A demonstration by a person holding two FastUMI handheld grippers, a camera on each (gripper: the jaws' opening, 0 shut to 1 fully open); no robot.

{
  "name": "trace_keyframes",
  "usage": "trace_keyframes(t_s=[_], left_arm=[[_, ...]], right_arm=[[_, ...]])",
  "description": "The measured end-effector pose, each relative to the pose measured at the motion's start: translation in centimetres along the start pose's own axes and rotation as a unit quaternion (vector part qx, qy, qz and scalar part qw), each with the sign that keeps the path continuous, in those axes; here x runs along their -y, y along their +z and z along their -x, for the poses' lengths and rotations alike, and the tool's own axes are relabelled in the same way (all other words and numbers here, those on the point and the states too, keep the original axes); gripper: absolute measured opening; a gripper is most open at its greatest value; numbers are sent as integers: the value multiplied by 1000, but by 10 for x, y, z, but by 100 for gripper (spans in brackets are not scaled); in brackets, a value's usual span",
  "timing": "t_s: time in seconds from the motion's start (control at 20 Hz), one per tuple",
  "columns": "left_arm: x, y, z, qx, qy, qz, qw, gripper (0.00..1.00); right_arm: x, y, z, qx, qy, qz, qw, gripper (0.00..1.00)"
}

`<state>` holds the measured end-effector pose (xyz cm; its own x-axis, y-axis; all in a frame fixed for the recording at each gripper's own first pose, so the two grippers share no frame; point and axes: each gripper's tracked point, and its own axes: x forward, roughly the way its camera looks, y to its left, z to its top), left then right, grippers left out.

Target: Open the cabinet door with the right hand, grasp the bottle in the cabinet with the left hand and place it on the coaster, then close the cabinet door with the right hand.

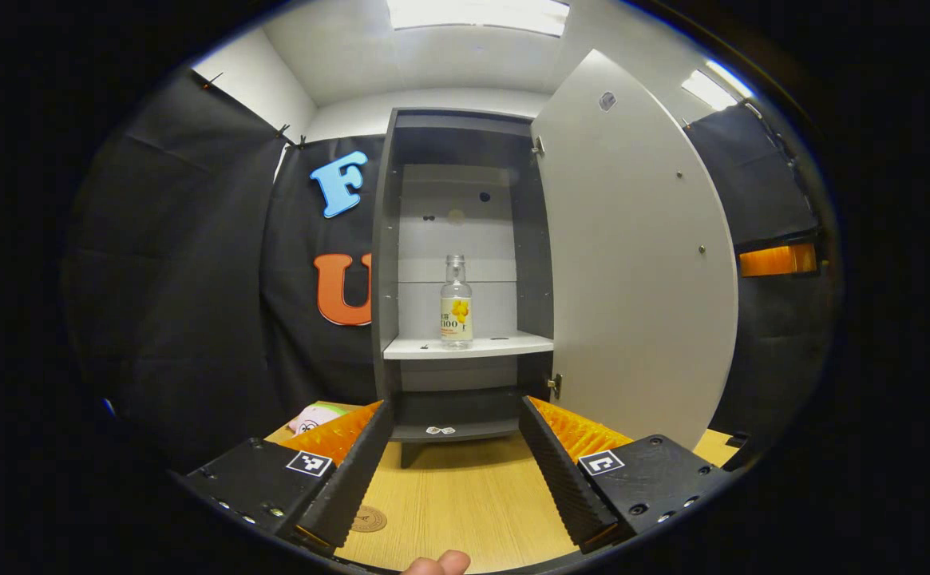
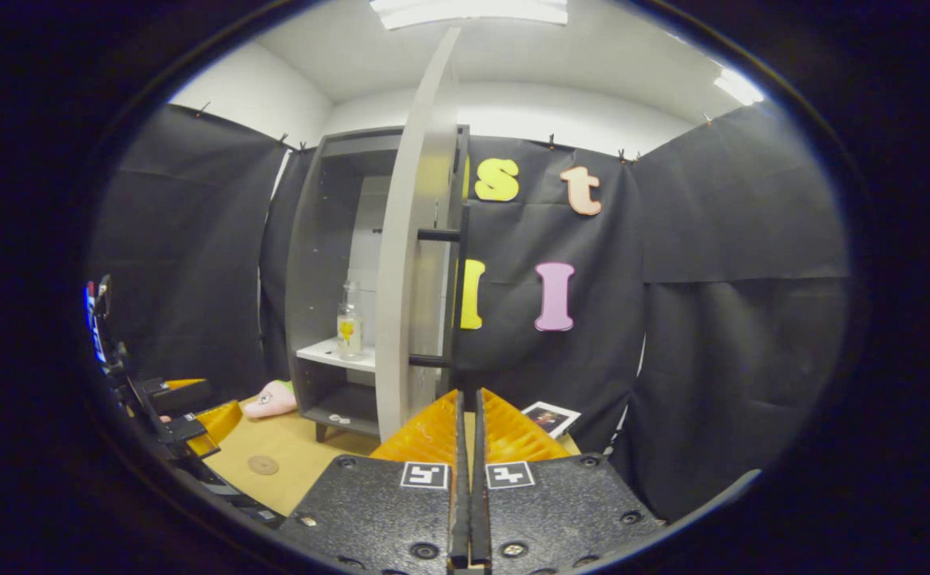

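Observation:
A clear bottle [image 1: 457, 303] with a yellow label stands upright on the white shelf [image 1: 504, 346] of the grey cabinet [image 1: 385, 239]. The cabinet door [image 1: 632, 263] is swung wide open to the right. My left gripper [image 1: 455, 403] is open in front of the cabinet, a good way short of the bottle, with nothing between its fingers. A round brown coaster [image 1: 369, 519] lies on the wooden table under its left finger. My right gripper [image 2: 468, 395] is shut just below the door's black handle [image 2: 460, 295], with nothing seen between its fingers. The right gripper view also has the bottle [image 2: 348, 322], the coaster [image 2: 263, 464] and the left gripper [image 2: 177, 419].
A pink plush toy [image 1: 314, 417] lies on the table left of the cabinet. A photo card [image 2: 548, 418] lies to the right of the door. A fingertip [image 1: 437, 565] pokes in at the bottom edge. Black cloth walls close in the booth.

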<state>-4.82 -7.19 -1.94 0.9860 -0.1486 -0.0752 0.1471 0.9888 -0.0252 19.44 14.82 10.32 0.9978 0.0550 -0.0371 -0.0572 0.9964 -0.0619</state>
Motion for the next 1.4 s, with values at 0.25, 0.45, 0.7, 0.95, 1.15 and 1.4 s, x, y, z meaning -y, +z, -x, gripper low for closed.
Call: trace_keyframes(t_s=[0.25,0.45,0.7,0.95,1.15,1.4], left_arm=[[7,14,-16,13,-3,-10,1000,96],[10,20,-40,7,-8,21,1000,96],[0,64,-98,45,3,18,999,96],[7,111,-165,84,1,-18,996,95],[17,129,-218,87,-16,-9,996,95],[-4,137,-285,83,9,-23,996,96]], right_arm=[[11,-7,0,1,-29,-22,999,76],[7,-14,-1,-17,-22,-43,999,100],[2,-17,-4,-24,-6,-39,999,100],[4,-14,-9,-19,-3,-21,1000,100],[7,-14,-10,-18,-15,-21,1000,100],[7,-13,-8,-22,-26,-35,999,100]])
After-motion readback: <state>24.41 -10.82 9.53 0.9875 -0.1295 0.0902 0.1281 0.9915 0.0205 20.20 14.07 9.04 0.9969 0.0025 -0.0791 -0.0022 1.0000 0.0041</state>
